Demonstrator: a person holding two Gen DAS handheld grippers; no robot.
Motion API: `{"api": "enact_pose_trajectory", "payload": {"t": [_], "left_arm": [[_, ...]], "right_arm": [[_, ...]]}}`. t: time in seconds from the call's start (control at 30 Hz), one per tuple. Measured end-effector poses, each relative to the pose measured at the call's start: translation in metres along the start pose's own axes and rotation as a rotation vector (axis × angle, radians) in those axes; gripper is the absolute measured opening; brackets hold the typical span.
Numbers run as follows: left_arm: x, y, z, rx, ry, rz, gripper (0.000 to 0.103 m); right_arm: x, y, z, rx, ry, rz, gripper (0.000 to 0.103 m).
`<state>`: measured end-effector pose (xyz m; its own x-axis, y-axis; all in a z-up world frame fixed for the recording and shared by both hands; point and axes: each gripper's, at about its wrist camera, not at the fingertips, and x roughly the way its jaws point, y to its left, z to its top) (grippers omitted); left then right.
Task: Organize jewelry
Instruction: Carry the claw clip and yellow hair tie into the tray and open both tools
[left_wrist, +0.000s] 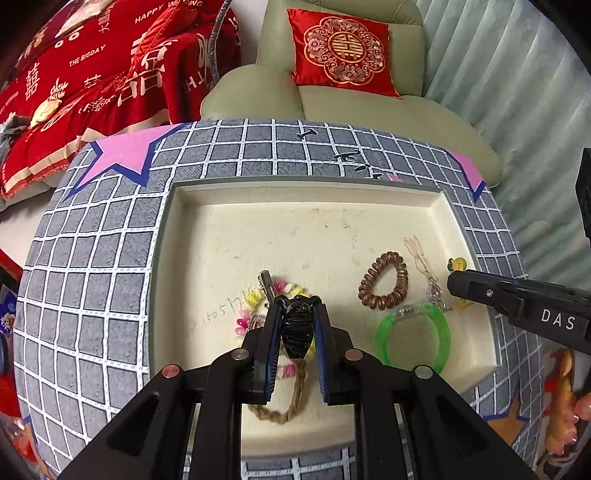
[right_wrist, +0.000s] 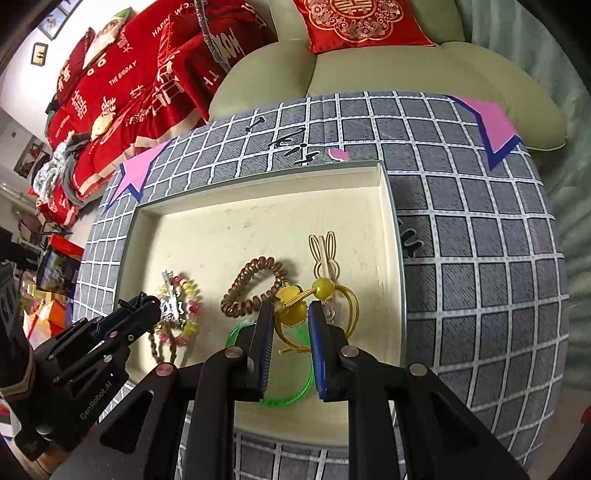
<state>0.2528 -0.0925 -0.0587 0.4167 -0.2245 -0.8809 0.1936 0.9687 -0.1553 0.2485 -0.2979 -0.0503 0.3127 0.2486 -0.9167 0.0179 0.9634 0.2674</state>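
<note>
Black hair claw (left_wrist: 295, 325) between fingers (left_wrist: 271, 332)

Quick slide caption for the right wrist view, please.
Right gripper carries a yellow hair tie over the cream tray of hair accessories.

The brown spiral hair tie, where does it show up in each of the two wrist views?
Left wrist view: brown spiral hair tie lies right of centre, above the green bangle.
Right wrist view: it lies at centre, above and left of the right gripper.
Shared landmark: the cream tray, which holds both.
</note>
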Motion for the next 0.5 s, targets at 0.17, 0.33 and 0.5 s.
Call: {"api": "enact_pose_trajectory", "payload": {"t": [0.17,0.33,0.5], "left_arm": [[0.009,-0.003,0.001,0.008,0.009,0.022,0.028],[0.017,-0.005,0.001,0.008,0.022,0.040,0.028],[0.023,-0.007,-0.001,0.009,0.035,0.052,0.028]], "right_arm": [[0.009,-0.005,0.004,-0.006,0.012,-0.011,0.020],[0.018,-0.011,0.003,-0.003,0.029,-0.013,0.020],[0.022,-0.012,0.001,-0.009,0.040,-0.006,0.021]]}}
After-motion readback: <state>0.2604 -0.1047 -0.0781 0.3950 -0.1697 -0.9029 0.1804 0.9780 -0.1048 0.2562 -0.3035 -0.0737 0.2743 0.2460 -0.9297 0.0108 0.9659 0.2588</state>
